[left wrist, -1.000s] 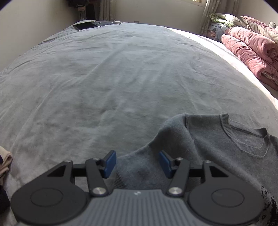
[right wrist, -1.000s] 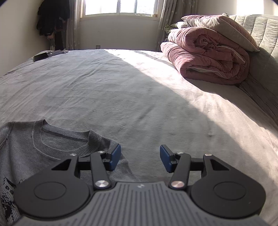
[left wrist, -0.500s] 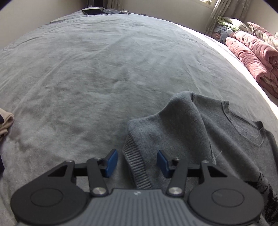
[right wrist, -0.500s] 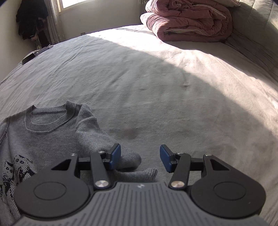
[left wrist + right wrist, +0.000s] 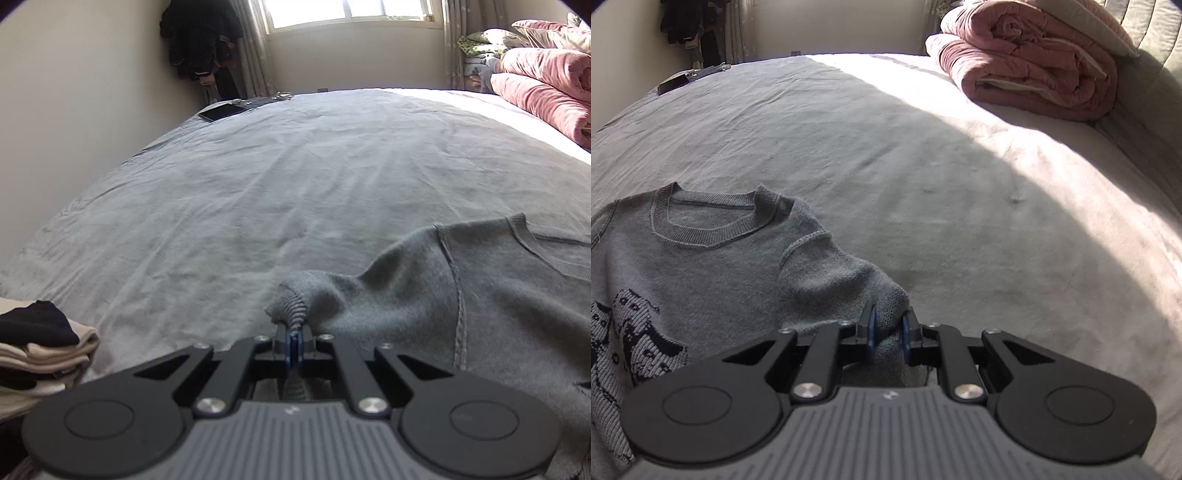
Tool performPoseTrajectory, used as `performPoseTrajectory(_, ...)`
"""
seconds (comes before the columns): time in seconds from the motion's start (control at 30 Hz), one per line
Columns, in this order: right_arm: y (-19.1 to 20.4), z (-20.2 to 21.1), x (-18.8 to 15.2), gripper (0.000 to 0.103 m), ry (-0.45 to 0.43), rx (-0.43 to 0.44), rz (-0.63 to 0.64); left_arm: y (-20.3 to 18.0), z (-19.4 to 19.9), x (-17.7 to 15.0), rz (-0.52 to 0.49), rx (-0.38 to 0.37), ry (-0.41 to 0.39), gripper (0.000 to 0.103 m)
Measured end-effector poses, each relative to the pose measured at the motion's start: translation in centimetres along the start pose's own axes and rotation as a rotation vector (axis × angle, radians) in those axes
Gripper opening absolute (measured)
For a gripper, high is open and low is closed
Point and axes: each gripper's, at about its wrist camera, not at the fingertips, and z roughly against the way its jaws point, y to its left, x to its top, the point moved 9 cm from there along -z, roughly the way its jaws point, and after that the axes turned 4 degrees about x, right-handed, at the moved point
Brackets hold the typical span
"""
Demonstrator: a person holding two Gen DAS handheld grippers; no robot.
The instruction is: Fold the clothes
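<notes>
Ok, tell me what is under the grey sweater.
The grey sweater lies spread on the grey bedsheet, both sleeve ends pinched by the left gripper and right gripper. Whatever lies beneath its body is covered.

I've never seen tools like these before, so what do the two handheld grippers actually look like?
Both look alike. The left gripper and right gripper each have a grey ribbed body with a small pale logo, two round black discs at the sides, and black angular linkage arms with silver screws. The fingers end in blue pads. No cables, hands or sleeves show in either view.
</notes>
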Motion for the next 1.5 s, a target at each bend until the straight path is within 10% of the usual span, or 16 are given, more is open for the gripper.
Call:
performPoseTrajectory(0.4,-3.4,-1.3,2.4,0.014,-0.061,-0.134,0.0,0.7,-1.7,5.2,-0.027,0.111,-0.1,0.004)
performPoseTrajectory(0.7,-3.8,-3.9,1.0,0.015,0.002,-0.149,-0.072,-1.8,-4.5,2.6,-0.06,0.092,0.021,0.009)
performPoseTrajectory(0.8,-4.0,-3.3,0.5,0.034,0.014,-0.142,-0.113,-1.7,-4.3,1.4,-0.072,0.08,0.04,0.023)
performPoseTrajectory(0.9,-4.3,-1.7,0.5,0.048,0.005,-0.117,-0.144,-1.2,-3.4,0.7,-0.032,0.035,0.061,0.05)
performPoseTrajectory(1.5,-1.4,8.3,-4.0,0.054,-0.031,-0.01,-0.229,-1.9,7.6,-6.2,0.084,-0.255,0.18,0.059)
